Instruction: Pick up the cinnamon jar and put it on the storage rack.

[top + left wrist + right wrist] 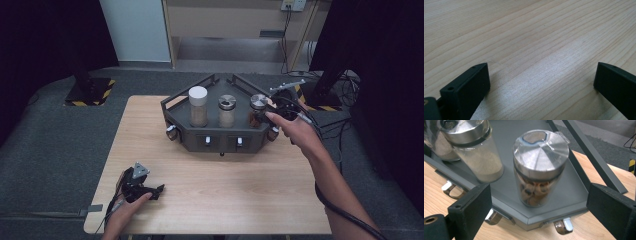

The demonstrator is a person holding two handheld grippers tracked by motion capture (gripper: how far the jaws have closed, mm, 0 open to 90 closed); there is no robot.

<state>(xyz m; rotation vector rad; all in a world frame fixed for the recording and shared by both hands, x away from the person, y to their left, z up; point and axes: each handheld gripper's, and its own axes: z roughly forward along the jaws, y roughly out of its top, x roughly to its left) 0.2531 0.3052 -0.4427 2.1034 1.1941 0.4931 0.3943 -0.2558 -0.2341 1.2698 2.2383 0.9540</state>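
Right gripper (pixel 539 202) jaws wide open, nothing pinched; jar (pixel 539 167) stands upright on tray (pixel 574 195), at 3 o'clock of the row, just ahead of jaws. Left gripper (pixel 541 82) open on table (pixel 529 32), idle. To grip well: centre jaws on glass below lid, close squarely.

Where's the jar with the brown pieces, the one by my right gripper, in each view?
High view: the brown-filled jar stands rightmost on the grey tray, beside the right gripper.
Right gripper view: centre, jar standing free between the open fingers.
Left gripper view: bare tabletop.
Shared landmark: the grey tray.
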